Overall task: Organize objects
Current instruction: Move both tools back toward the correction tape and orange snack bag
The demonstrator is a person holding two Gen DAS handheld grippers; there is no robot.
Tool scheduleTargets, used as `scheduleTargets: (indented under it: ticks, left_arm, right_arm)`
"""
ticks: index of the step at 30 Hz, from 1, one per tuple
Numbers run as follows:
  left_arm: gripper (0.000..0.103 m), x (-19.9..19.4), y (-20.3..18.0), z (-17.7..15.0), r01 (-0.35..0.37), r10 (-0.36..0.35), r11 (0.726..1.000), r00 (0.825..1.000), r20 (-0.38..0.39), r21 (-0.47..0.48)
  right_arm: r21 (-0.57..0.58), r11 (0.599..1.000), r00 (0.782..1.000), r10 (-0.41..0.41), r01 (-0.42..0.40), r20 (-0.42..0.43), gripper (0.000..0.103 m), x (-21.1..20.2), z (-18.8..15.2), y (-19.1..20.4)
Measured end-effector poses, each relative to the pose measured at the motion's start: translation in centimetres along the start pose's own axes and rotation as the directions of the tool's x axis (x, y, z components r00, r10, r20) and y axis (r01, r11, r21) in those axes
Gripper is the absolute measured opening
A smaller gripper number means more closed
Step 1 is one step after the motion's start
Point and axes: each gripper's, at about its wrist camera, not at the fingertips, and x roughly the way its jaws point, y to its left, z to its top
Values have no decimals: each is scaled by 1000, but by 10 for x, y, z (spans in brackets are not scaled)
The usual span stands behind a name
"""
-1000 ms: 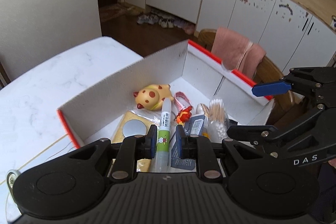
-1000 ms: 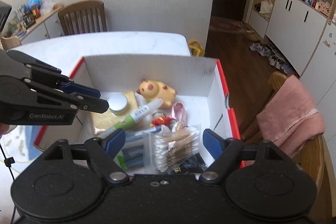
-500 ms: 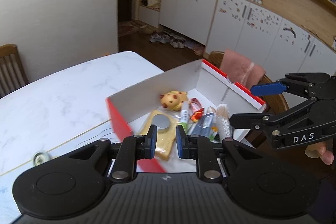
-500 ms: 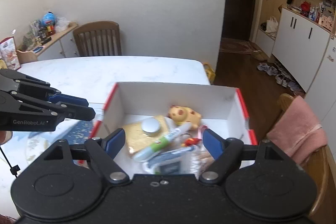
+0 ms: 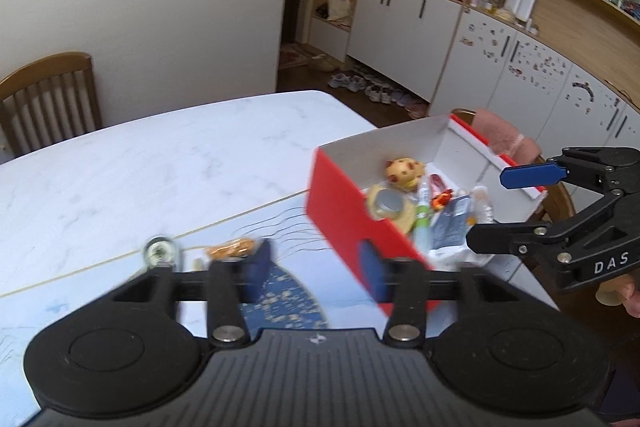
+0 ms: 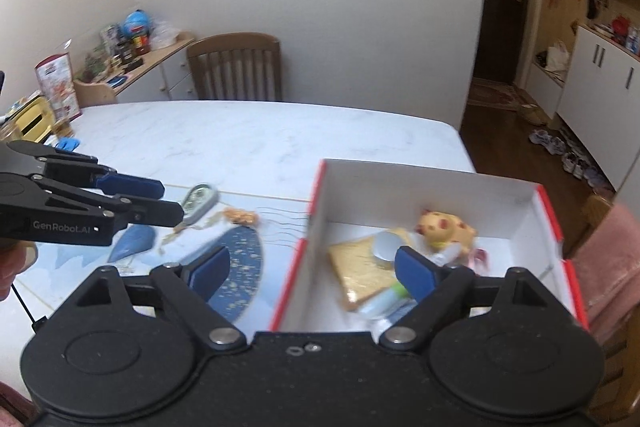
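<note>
A red box with a white inside (image 5: 340, 211) (image 6: 420, 187) stands on the table's right part. It holds a yellow spotted toy (image 5: 404, 169) (image 6: 442, 227), a sponge with a round tin (image 6: 368, 267), a glue stick (image 5: 421, 215) and packets. My left gripper (image 5: 316, 267) is open and empty, left of and above the box; it also shows in the right wrist view (image 6: 164, 199). My right gripper (image 6: 312, 271) is open and empty over the box's left wall; it also shows in the left wrist view (image 5: 496, 203). A small orange item (image 5: 232, 249) (image 6: 240, 215) and a metal keyring piece (image 5: 160, 251) (image 6: 198, 201) lie on the mat.
A white marble table (image 6: 240, 135) carries a blue patterned mat (image 6: 240, 267). A wooden chair (image 6: 236, 71) stands at the far side. A pink towel (image 6: 612, 267) hangs on a chair to the right. Cabinets (image 5: 408, 27) line the wall.
My left gripper let go of the glue stick, which now lies in the box, pulled back left and opened wide. My right gripper pulled back from the box and stays open.
</note>
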Motion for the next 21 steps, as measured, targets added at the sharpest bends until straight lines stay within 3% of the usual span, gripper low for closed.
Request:
scheduleTargets:
  ticks: [9, 16, 21]
  left_arm:
    - [80, -3, 51, -17, -53, 53, 998, 999, 3, -16]
    - [87, 19, 95, -32, -94, 92, 993, 995, -35, -64]
    - [101, 39, 118, -39, -104, 101, 987, 994, -31, -119]
  right_arm:
    - [-79, 996, 998, 48, -51, -43, 96, 40, 25, 42]
    - [-106, 992, 991, 55, -68, -119, 97, 85, 43, 60]
    - [-157, 986, 986, 35, -62, -166, 97, 115, 50, 73]
